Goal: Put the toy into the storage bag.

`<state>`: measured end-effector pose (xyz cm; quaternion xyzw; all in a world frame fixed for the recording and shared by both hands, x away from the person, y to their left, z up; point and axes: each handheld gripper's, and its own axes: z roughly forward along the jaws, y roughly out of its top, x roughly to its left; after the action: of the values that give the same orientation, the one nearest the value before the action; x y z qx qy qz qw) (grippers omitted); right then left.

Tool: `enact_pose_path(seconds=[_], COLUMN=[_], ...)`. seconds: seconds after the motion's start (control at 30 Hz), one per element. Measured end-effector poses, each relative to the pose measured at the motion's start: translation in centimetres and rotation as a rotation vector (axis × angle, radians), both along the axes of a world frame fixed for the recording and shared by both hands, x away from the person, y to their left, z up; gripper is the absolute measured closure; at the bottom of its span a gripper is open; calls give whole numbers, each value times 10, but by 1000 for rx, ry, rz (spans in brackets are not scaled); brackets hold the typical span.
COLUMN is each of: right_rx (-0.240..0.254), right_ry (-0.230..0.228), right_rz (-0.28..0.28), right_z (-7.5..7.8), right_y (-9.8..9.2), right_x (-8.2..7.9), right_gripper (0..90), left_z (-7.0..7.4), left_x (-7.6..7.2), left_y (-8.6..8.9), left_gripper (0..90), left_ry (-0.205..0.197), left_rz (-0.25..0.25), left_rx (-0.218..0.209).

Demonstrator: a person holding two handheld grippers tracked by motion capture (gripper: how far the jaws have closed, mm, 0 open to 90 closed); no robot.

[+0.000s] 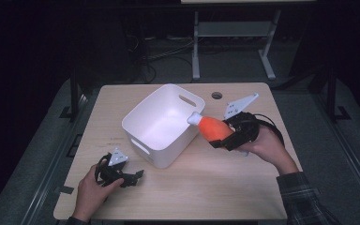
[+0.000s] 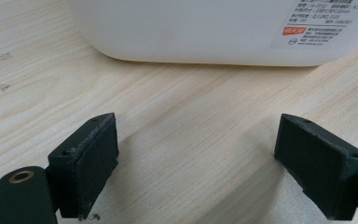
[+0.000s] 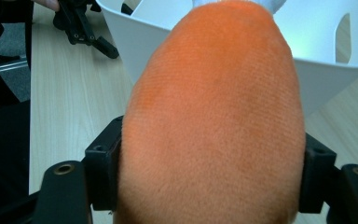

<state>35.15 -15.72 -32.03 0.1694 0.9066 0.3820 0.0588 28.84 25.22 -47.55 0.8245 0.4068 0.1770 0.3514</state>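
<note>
Black fingers (image 2: 86, 163), grey plate (image 1: 239, 105), plaid sleeve (image 1: 301, 197)

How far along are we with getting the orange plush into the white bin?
Done: the right gripper is clamped on the orange plush toy and has it lifted off the table. In hand: its white tip sits at the white bin's rim. Left: drop it inside. The left gripper rests open beside the bin.

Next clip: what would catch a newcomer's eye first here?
The bright orange plush toy with a white tip, clamped in the right gripper at the right rim of the white plastic bin mid-table. The left gripper rests open on the pale wooden table, near the bin's front corner.
</note>
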Motion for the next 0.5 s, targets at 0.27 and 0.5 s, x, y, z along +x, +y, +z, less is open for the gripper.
enact_pose_path(seconds=[0.27, 0.5], right_rx=[8, 10], right_ry=[-12, -15], right_rz=[26, 51], right_z=[12, 19], right_y=[10, 23], right_x=[8, 15], right_gripper=[280, 280], left_z=[0, 0], left_x=[0, 0], left_y=[0, 0], left_gripper=[126, 126], left_ry=[1, 1], left_rz=[-3, -4], left_rx=[4, 4])
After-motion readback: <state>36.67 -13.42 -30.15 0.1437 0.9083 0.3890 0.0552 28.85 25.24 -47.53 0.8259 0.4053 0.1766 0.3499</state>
